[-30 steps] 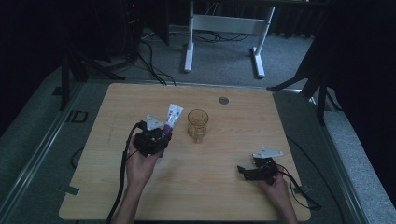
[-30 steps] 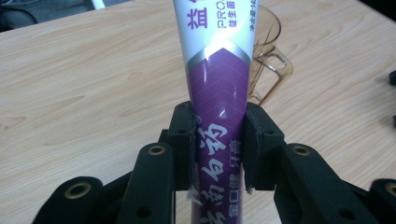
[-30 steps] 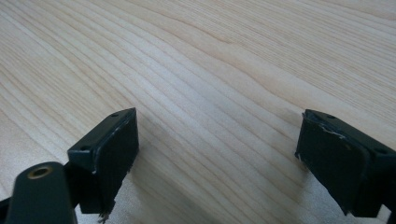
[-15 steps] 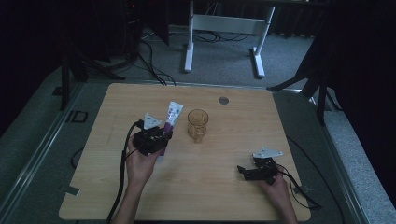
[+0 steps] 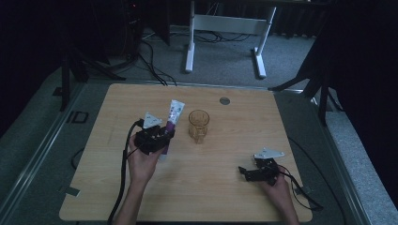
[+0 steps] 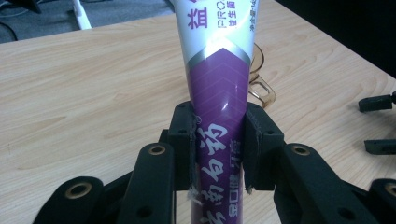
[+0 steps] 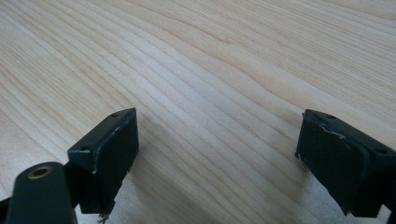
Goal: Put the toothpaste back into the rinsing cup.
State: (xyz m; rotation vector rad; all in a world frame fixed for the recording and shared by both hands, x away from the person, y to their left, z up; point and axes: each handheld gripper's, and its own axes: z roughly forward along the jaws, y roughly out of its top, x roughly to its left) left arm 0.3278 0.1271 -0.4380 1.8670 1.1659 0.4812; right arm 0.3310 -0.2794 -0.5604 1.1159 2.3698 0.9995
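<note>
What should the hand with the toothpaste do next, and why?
Probably carry the toothpaste tube over to the amber cup and lower it in. The left gripper already pinches the tube firmly, the cup stands just beside it, and the right gripper waits open, away from both.

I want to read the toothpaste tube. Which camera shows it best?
The left gripper view: the toothpaste tube stands big and close there, its letters sharp, clamped in the left tool. The high view shows it small, pointing away from the person, beside the amber cup. The right gripper view looks at bare wood.
</note>
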